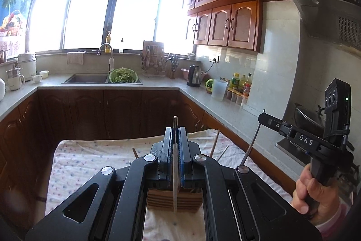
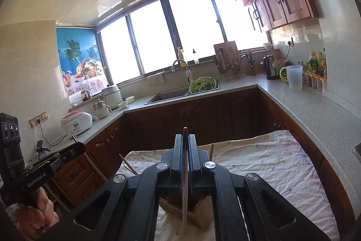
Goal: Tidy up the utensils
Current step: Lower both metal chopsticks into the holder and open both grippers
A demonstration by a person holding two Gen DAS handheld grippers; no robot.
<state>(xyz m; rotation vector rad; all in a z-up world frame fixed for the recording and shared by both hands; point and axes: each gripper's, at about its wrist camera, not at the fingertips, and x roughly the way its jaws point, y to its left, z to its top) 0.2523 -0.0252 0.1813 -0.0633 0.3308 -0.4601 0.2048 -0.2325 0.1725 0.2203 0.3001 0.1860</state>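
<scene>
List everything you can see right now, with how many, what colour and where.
silver utensil: one, silver, between the left fingers
dark utensil: one, greyish, between the right fingers
wooden holder: one, striped brown, on the cloth under both grippers
cloth: one, white, dotted, covering the table
brown sticks: at least two, beyond the grippers
sink: one, dark, under the window
colander: one, green, holding greens, beside the sink
kettle: one, black and steel, right counter
pitcher: one, white, right counter
left gripper: black, shut
right gripper: black, shut
</scene>
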